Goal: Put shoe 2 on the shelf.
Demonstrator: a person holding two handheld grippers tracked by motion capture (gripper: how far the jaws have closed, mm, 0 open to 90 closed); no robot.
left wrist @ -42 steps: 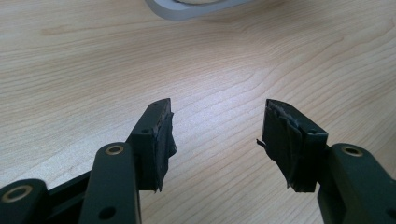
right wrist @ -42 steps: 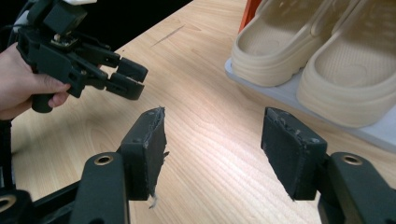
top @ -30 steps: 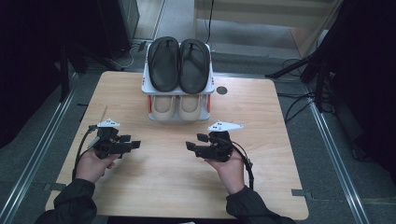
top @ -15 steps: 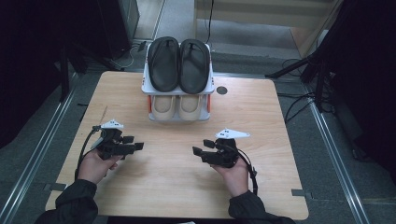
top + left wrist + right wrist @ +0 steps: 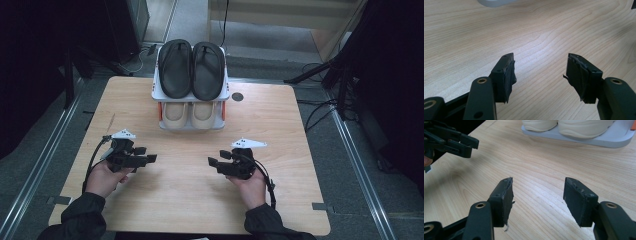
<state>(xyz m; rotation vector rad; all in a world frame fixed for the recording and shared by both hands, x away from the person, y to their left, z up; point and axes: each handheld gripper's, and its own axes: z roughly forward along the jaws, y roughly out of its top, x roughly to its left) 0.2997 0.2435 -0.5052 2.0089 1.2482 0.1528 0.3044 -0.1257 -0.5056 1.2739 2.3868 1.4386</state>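
While both hands rest low over the near half of the wooden table (image 5: 190, 200), the left gripper (image 5: 148, 159) and right gripper (image 5: 212, 163) point inward at each other, each with jaws apart and only bare wood between them; nothing lies between the grippers and the rack. Farther back, centred, stands a white two-tier shoe rack (image 5: 191, 126), well apart from both grippers; its lower tier holds cream shoes (image 5: 189, 113), toes toward the person; its top tier carries black sandals (image 5: 192, 67), side by side, long axes running front to back. Beside the rack sits a dark round hole (image 5: 237, 96) in the tabletop.
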